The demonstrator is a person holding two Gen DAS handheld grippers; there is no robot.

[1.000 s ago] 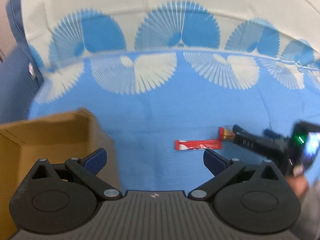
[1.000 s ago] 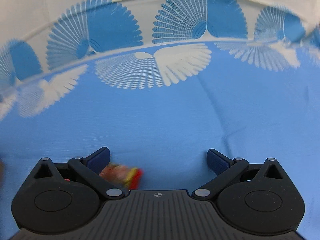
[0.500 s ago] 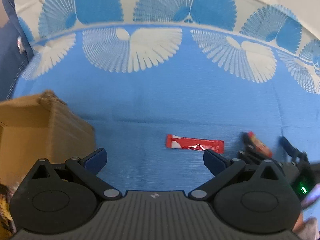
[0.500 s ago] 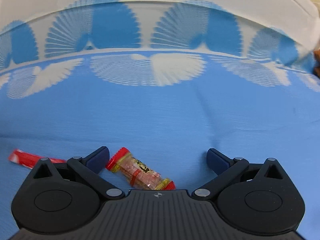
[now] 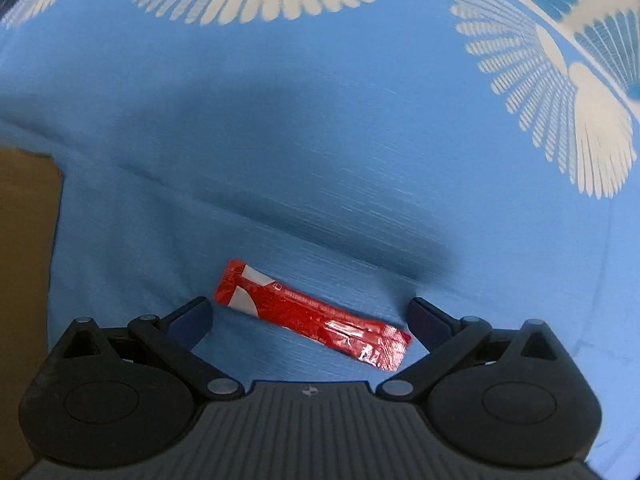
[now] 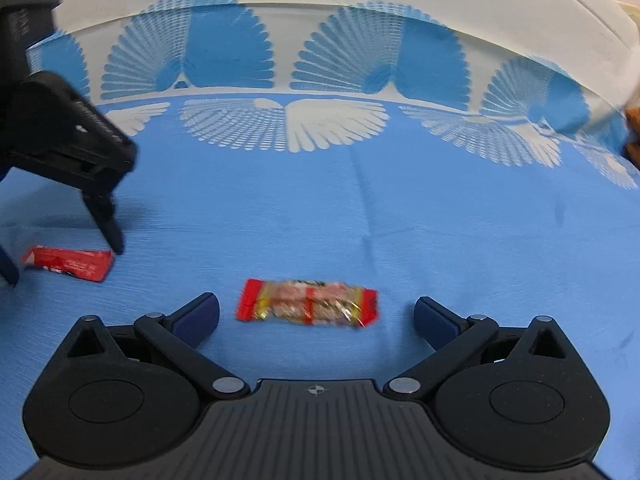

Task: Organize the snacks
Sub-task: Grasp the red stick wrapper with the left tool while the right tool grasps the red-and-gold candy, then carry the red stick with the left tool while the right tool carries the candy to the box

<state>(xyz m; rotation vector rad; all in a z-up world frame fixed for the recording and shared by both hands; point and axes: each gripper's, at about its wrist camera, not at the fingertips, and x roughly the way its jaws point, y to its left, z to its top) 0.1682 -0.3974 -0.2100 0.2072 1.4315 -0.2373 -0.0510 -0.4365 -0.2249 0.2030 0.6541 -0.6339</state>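
A: Snacks are still lying loose on the blue patterned cloth (image 6: 400,208) covering the counter, and the cardboard box (image 5: 24,264) is sliding out toward the left edge of the left wrist view.

B: So the left tool (image 5: 310,314) is dropping in?

A: Yes. A second ago the red stick packet (image 5: 312,314) was lying ahead of it; now the packet is sitting slantwise between its spread-apart fingers, not yet pinched.

B: And the right tool (image 6: 316,316)?

A: Also gaping wide. It is lining up over the red-and-yellow candy wrapper (image 6: 306,303), which half a second ago was tucked against its left finger and is now lying crosswise in the gap.

B: Meaning?

A: Both look ready to close, and nothing is being carried to the box yet.
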